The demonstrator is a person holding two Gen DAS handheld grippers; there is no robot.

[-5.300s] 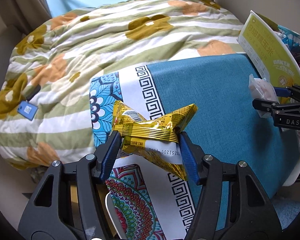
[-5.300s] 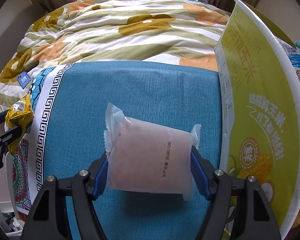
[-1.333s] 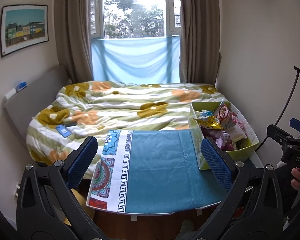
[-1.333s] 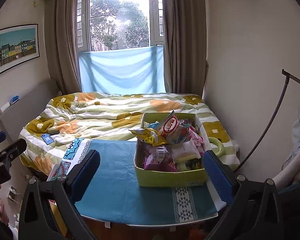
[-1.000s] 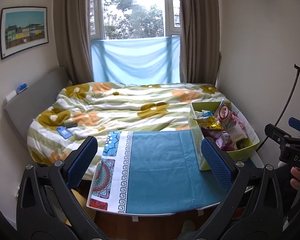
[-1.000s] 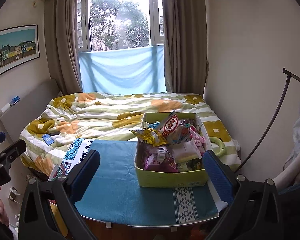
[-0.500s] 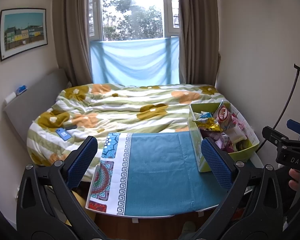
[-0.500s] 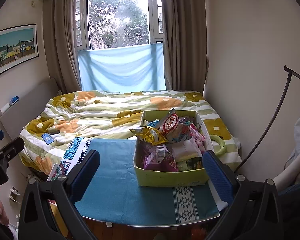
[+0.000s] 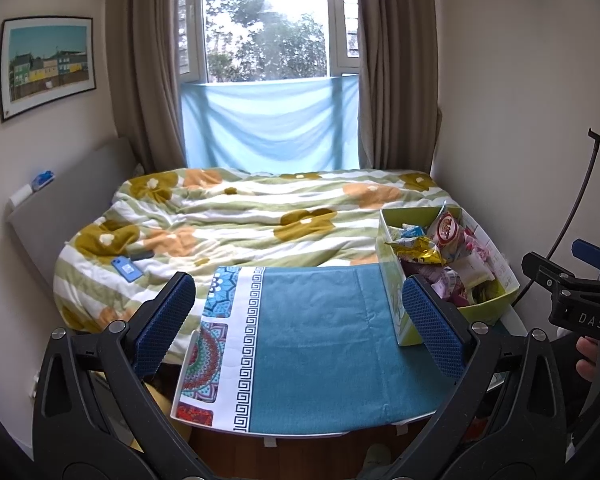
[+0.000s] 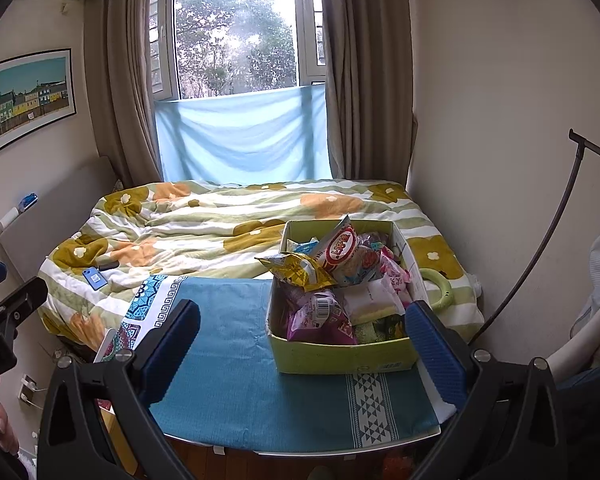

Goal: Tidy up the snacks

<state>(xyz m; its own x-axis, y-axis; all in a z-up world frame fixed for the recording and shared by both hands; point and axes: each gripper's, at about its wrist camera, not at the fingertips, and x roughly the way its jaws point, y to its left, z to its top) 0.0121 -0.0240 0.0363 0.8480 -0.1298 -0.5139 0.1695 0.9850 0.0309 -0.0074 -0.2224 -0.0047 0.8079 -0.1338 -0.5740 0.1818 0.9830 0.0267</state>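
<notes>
I see the bed with a green-and-orange floral quilt (image 10: 228, 224) behind the small table under a teal patterned cloth (image 10: 236, 384). The yellow-green cardboard box (image 10: 340, 354) sits on the cloth's right side, heaped with snack packets (image 10: 336, 280); a gold foil bag (image 10: 296, 270) pokes over its left wall. My left gripper (image 9: 300, 328) and right gripper (image 10: 304, 344): jaws spread wide, nothing between them, both held back from the table.
</notes>
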